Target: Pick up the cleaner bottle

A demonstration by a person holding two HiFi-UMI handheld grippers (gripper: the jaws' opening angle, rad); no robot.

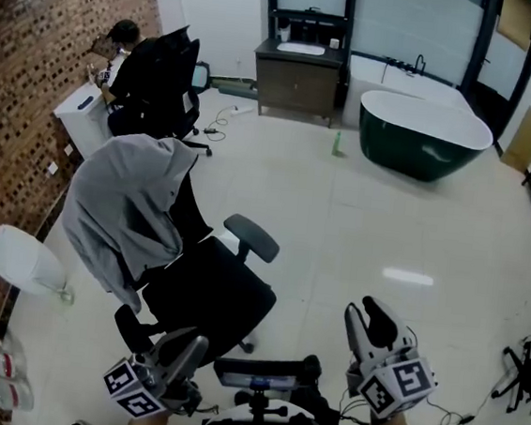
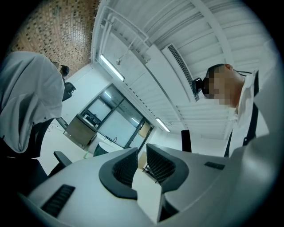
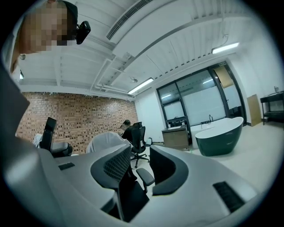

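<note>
The cleaner bottle (image 1: 337,144) is a small green bottle standing on the pale floor far ahead, between the vanity and the bathtub. In the left gripper view it is a tiny green speck (image 2: 85,154). Both grippers are low in the head view, far from the bottle. My left gripper (image 1: 195,343) is shut with nothing in it, its tips (image 2: 142,156) almost meeting. My right gripper (image 1: 366,310) stands open and empty, and through its gap (image 3: 140,153) an office chair shows.
A black office chair draped with a grey hoodie (image 1: 130,204) stands just ahead on the left. Behind it a person sits in a second chair (image 1: 157,78). A dark green bathtub (image 1: 423,136) and a vanity (image 1: 299,76) line the far wall. Cables (image 1: 456,420) lie at right.
</note>
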